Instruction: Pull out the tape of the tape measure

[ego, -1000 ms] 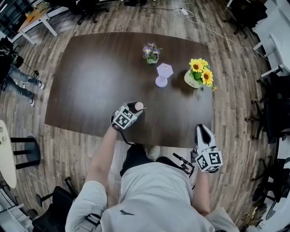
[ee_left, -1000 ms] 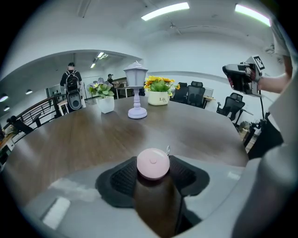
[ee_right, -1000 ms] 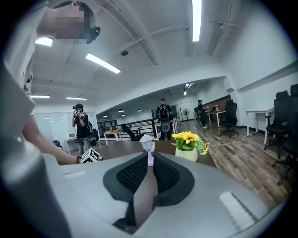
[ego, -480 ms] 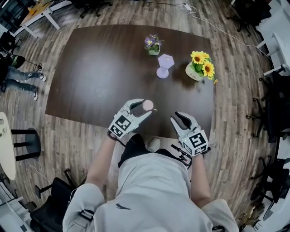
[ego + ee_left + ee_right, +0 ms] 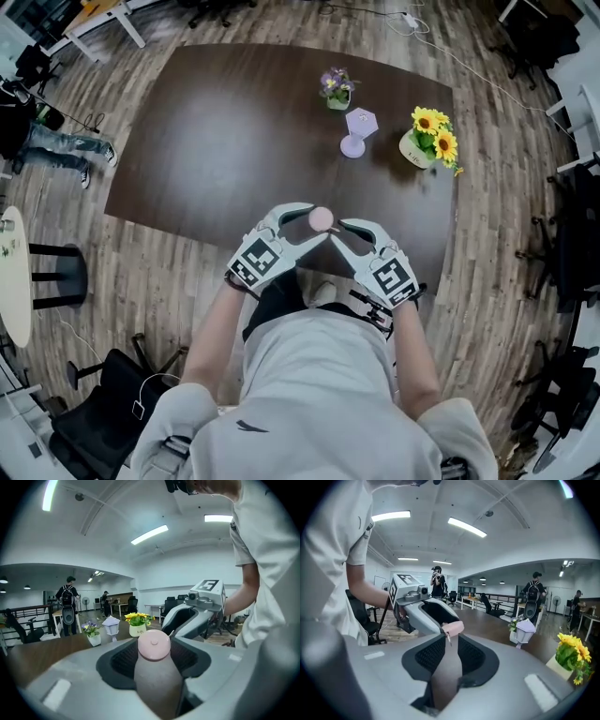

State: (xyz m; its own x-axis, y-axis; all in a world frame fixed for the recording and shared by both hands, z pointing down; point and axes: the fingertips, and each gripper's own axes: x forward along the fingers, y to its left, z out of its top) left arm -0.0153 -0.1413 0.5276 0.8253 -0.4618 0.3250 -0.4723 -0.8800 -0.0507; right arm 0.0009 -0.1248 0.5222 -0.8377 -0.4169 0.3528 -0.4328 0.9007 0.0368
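A small round pink tape measure (image 5: 321, 218) is held up over the near edge of the dark table (image 5: 216, 141), with my left gripper (image 5: 307, 216) shut on it. In the left gripper view the pink case (image 5: 153, 645) sits between the jaws. My right gripper (image 5: 343, 228) faces it from the right, tips almost touching the case. Its jaws are opening. In the right gripper view the tape's small metal tab (image 5: 448, 638) hangs from the case (image 5: 453, 627) just at the mouth of the jaws, and the pads do not press on it.
At the table's far side stand a pot of purple flowers (image 5: 336, 87), a lavender lantern (image 5: 357, 131) and a pot of sunflowers (image 5: 431, 141). Office chairs ring the wooden floor. A person (image 5: 56, 141) stands off to the left.
My right gripper swung in from the right beside the table's edge up to the tape measure, and its jaws widened. The left gripper drifted slightly right with the case.
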